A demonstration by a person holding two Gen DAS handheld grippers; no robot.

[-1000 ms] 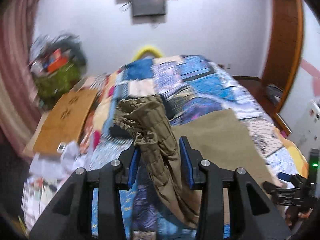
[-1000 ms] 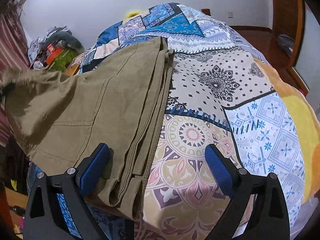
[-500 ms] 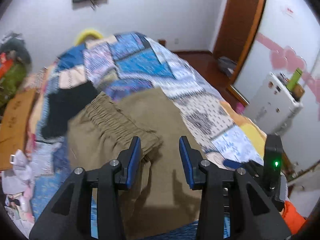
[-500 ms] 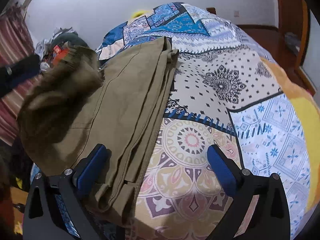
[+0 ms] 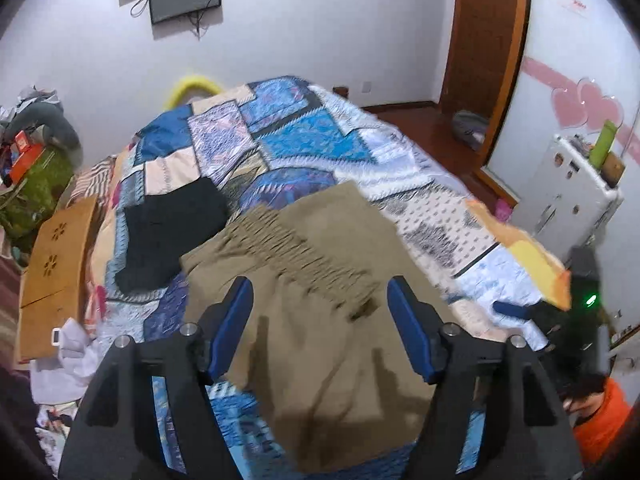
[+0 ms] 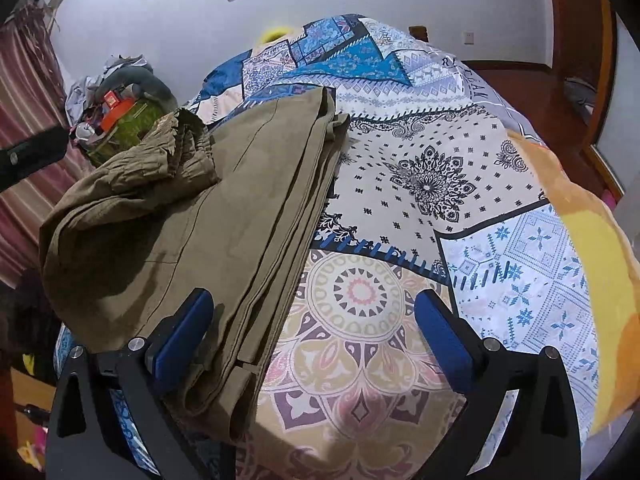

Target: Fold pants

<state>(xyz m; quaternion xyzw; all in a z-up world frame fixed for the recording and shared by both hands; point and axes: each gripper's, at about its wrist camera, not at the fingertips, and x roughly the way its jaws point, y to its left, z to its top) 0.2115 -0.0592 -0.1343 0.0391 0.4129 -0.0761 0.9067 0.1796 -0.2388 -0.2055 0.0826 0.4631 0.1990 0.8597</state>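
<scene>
The olive pants (image 5: 320, 320) lie folded on the patchwork bed. Their gathered waistband (image 5: 296, 256) is laid over the legs. My left gripper (image 5: 320, 320) is open and empty just above the pants. In the right wrist view the pants (image 6: 208, 240) lie at the left, with the waistband (image 6: 176, 148) crumpled on top at the far left. My right gripper (image 6: 312, 328) is open and empty, its left finger (image 6: 180, 340) over the pants' near edge. The right gripper also shows at the right of the left wrist view (image 5: 560, 320).
A black garment (image 5: 168, 232) lies on the bed (image 6: 440, 184) beyond the pants. A wooden board (image 5: 56, 264) and a clutter pile (image 5: 32, 160) stand at the left. A white cabinet (image 5: 576, 192) and a door (image 5: 484, 40) are at the right.
My left gripper carried the waistband over the legs, let it go and opened wide. The waistband now rests on the pants. My right gripper stayed open and nearly still.
</scene>
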